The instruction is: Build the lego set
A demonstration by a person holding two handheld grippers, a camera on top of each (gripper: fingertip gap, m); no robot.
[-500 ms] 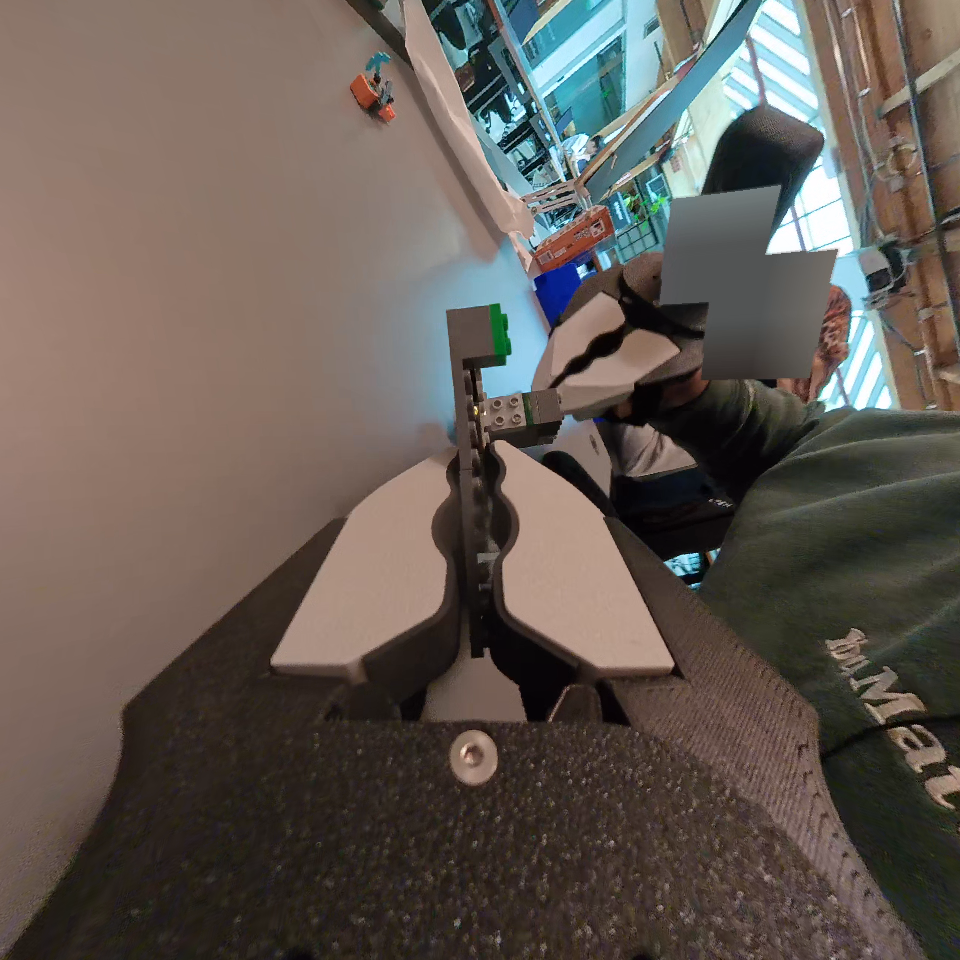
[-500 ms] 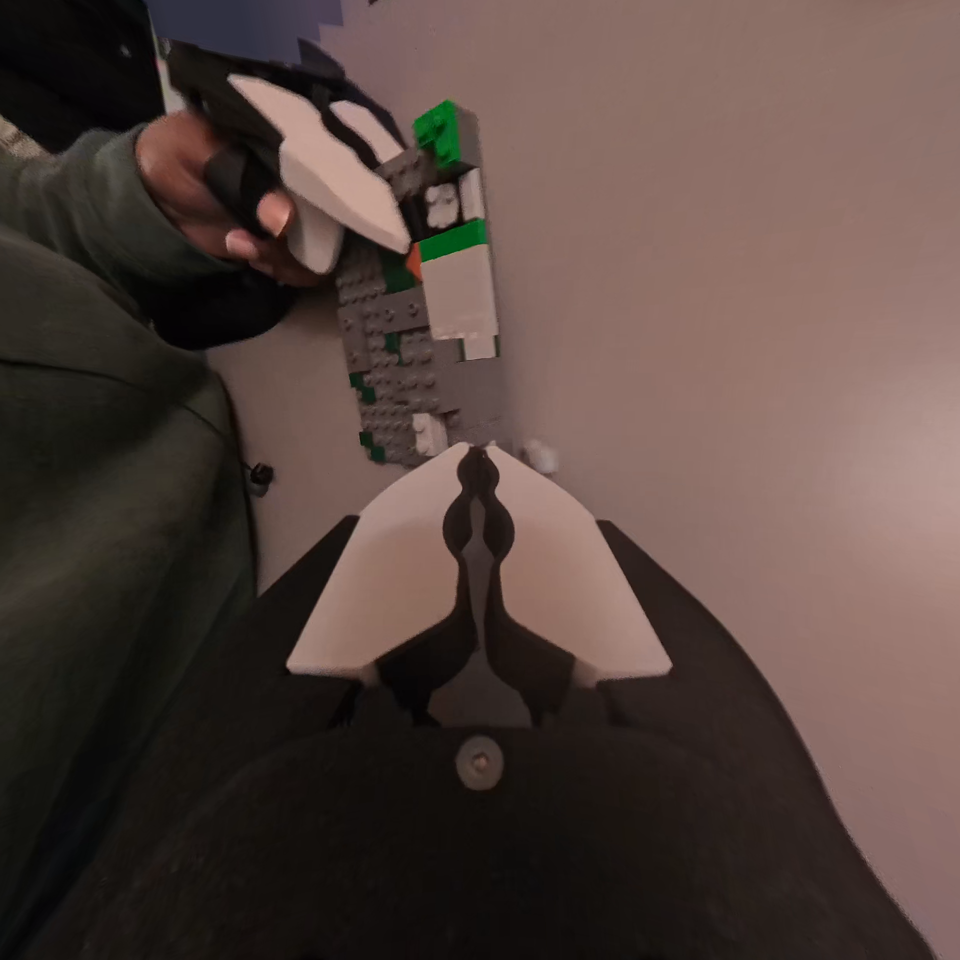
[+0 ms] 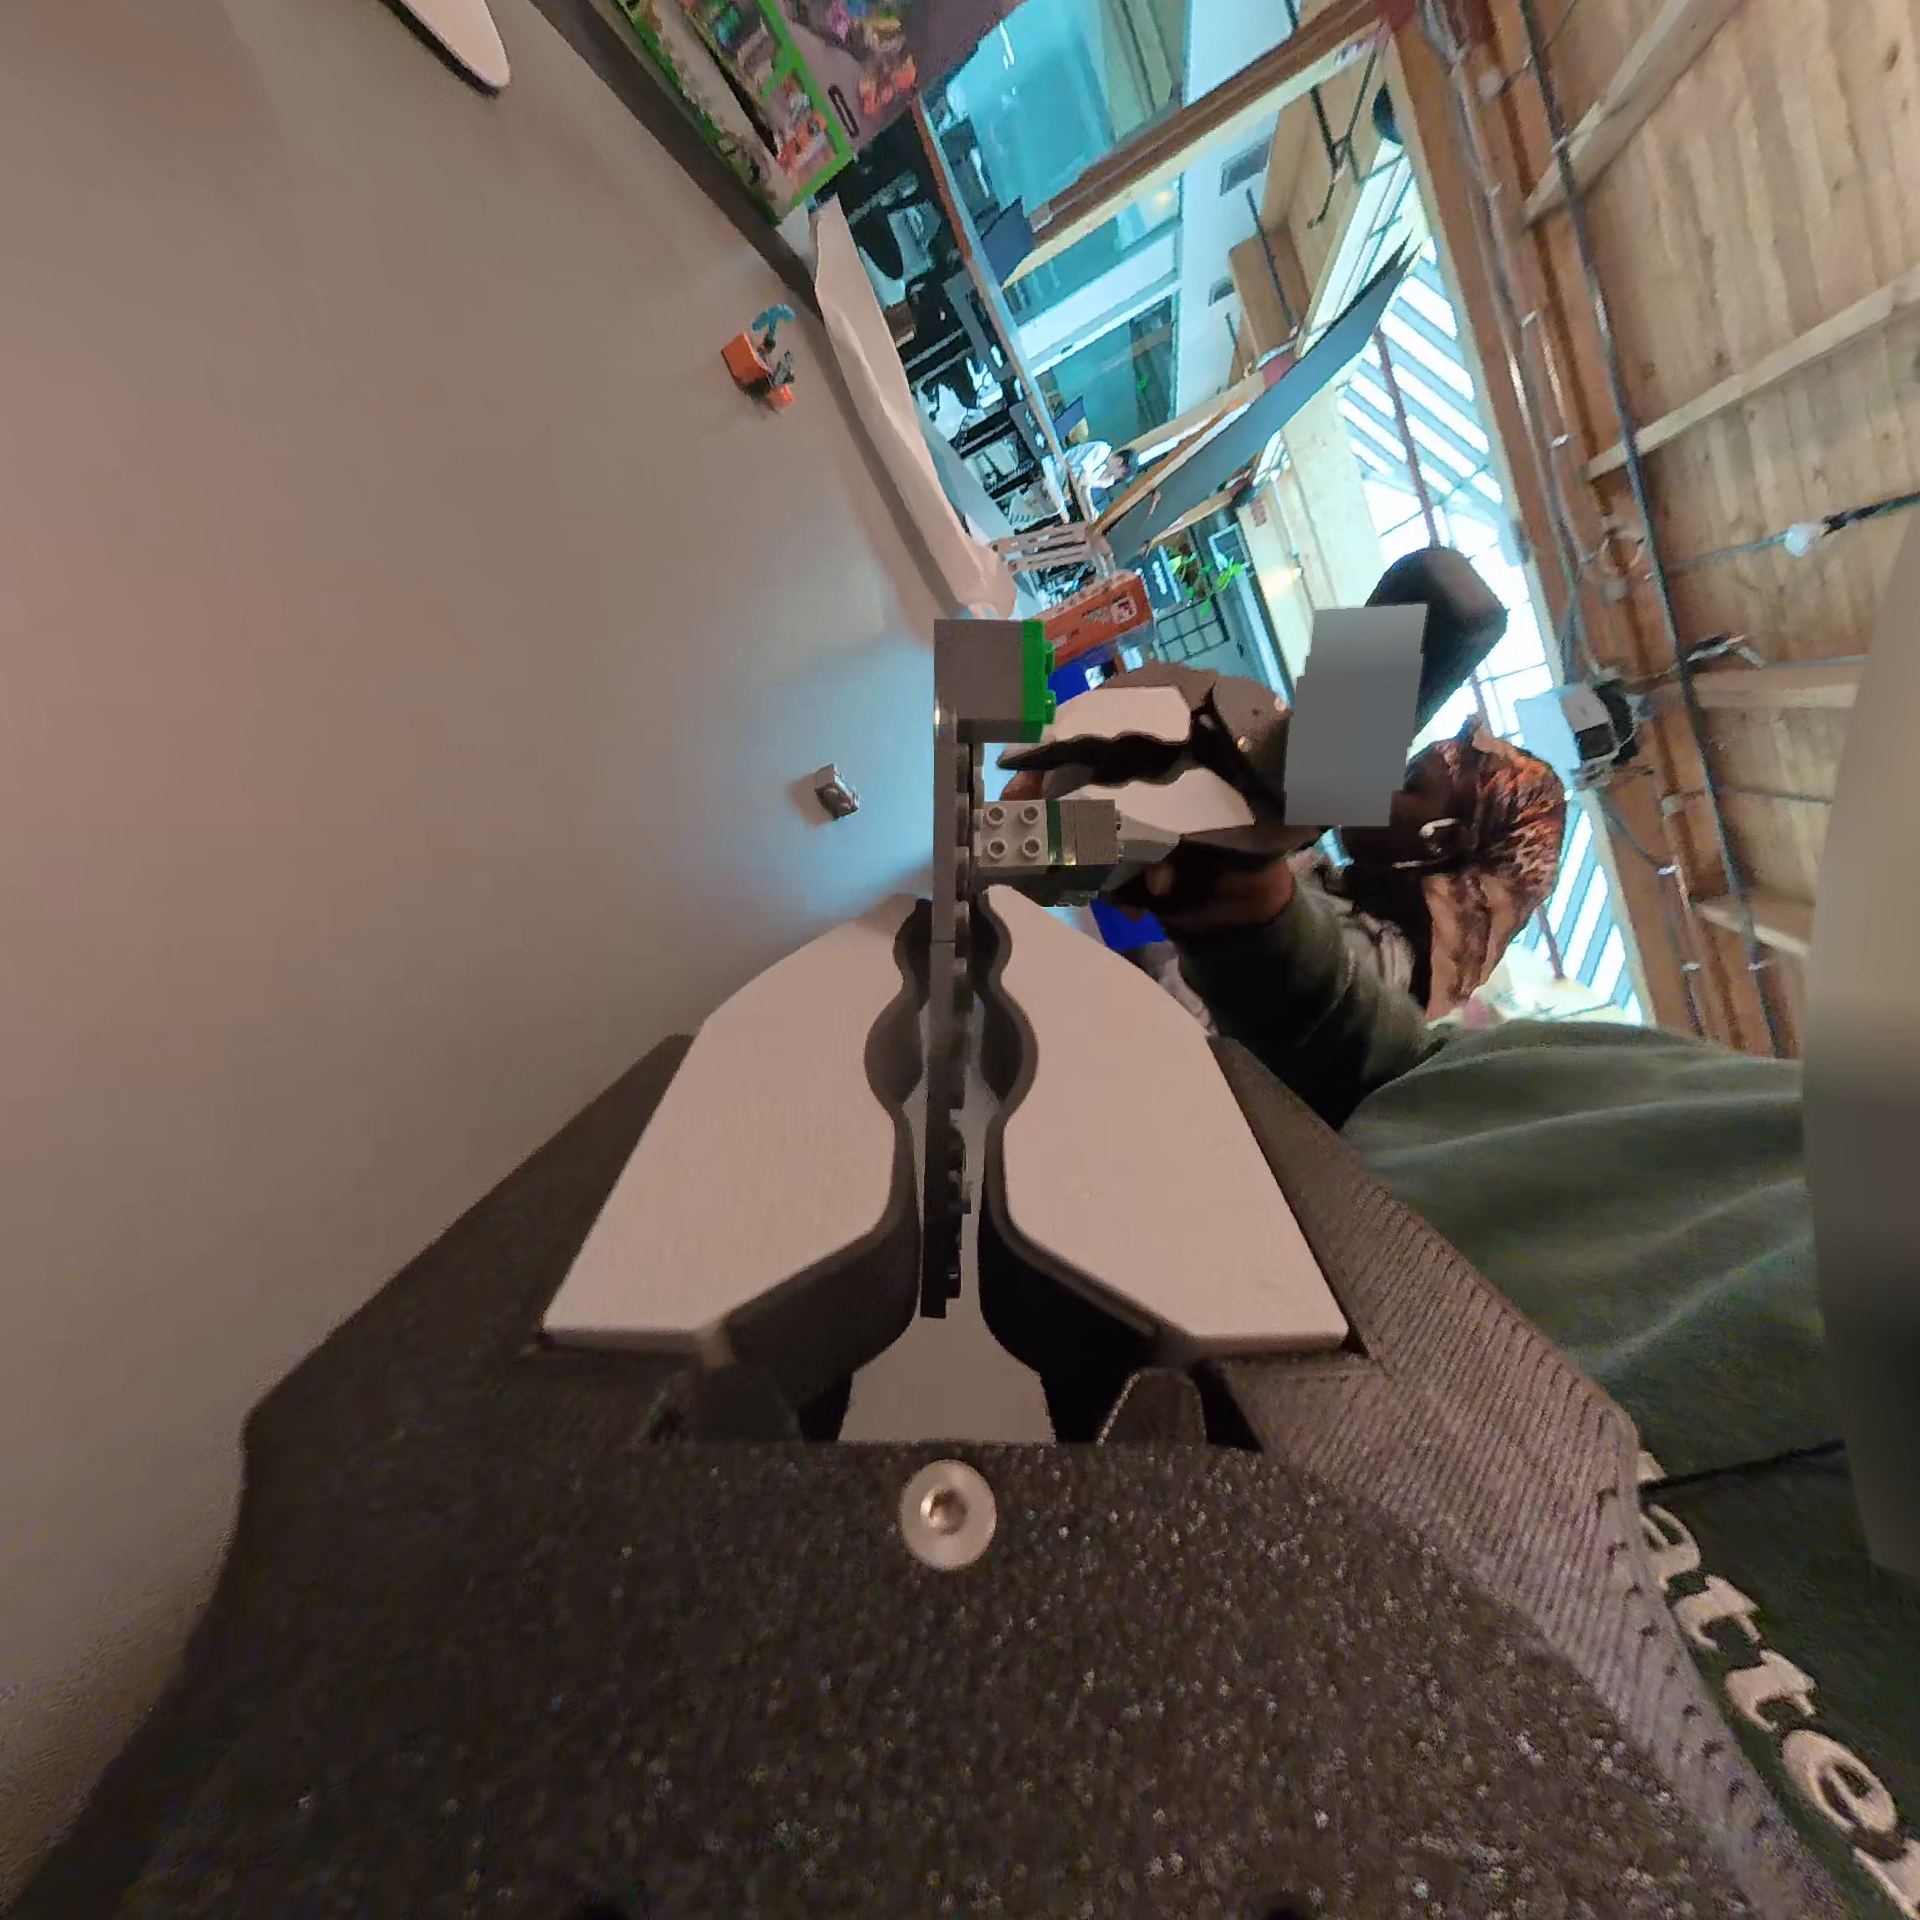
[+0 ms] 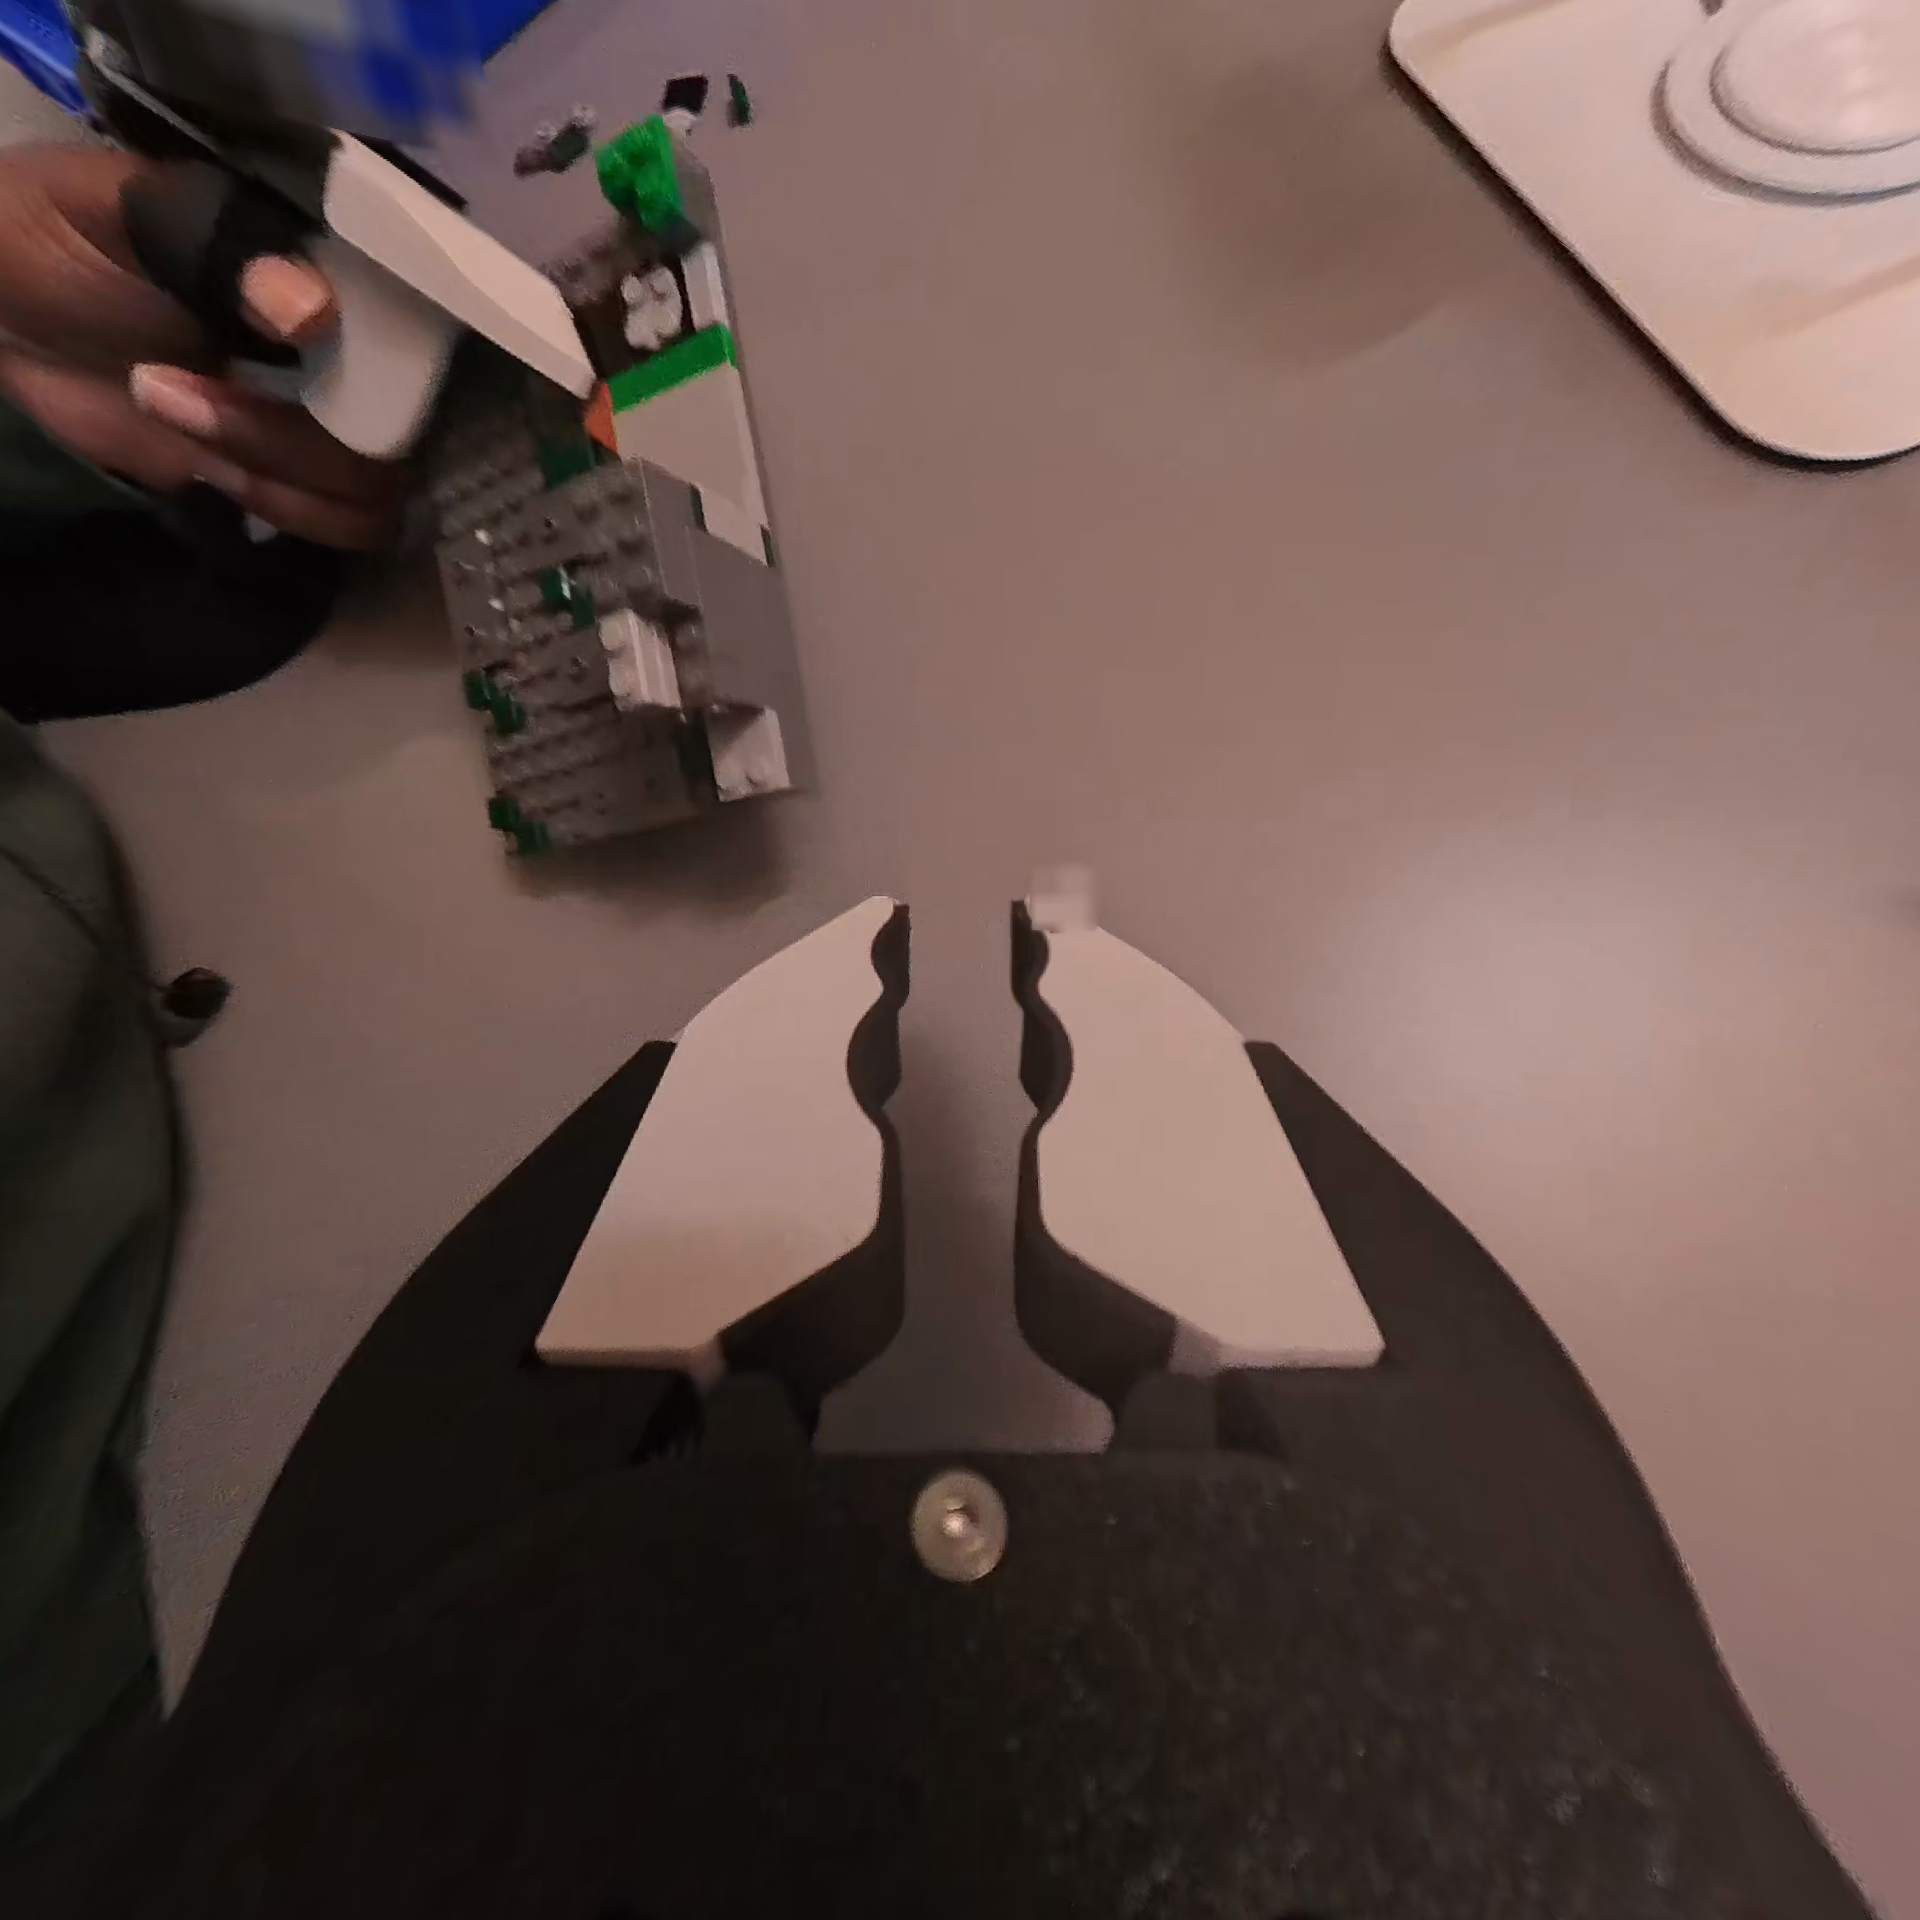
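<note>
The lego build (image 3: pixel 987 686) is a grey studded plate with grey, white and green bricks. My left gripper (image 3: pixel 951 914) is shut on the plate's edge and holds it upright off the table. In the right wrist view the build (image 4: pixel 623 540) shows face-on at upper left, with my left gripper (image 4: pixel 561 353) clamped on its top left side. My right gripper (image 4: pixel 961 914) is open and empty, a short way from the build's lower end. It also shows in the left wrist view (image 3: pixel 1091 769), jaws apart beside the bricks. A small white brick (image 4: pixel 1060 896) lies on the table at its right fingertip.
The grey table (image 4: pixel 1247 623) holds a white round-topped base (image 4: pixel 1662 208) at the far right. Small dark loose pieces (image 4: pixel 686 94) lie beyond the build. An orange piece (image 3: pixel 758 369) and a small grey piece (image 3: pixel 834 795) lie farther off. Lego boxes (image 3: pixel 790 94) stand at the table's far edge. The tips of one gripper are about 15 cm away from the tips of the other.
My right gripper has opened and drawn back from the build's lower edge. The left gripper still holds the plate, turned slightly.
</note>
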